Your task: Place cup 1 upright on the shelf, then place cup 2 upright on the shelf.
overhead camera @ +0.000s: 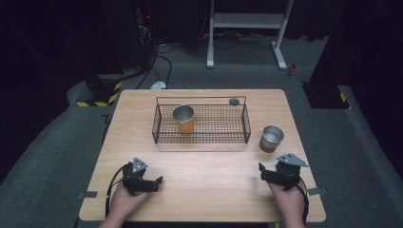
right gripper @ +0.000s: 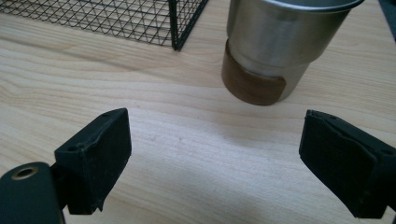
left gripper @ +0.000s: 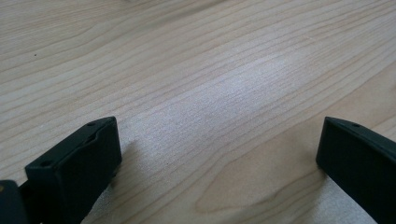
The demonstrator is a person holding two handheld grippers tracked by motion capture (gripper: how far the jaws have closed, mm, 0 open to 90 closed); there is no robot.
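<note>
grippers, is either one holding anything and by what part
Nothing is held. The left gripper and the right gripper both stand open over bare table; the steel cup sits untouched ahead of the right one.

The bench (overhead camera: 199,175) is pale wood with a fine grain. On it, the basket (overhead camera: 201,137) is black wire mesh. One cup (overhead camera: 184,119) is orange with a silver rim; the other (overhead camera: 271,138) is steel with a brown base band. Both claws (overhead camera: 158,180) (overhead camera: 261,167) are black.

overhead forward-down; gripper views close over table (overhead camera: 204,190)
</note>
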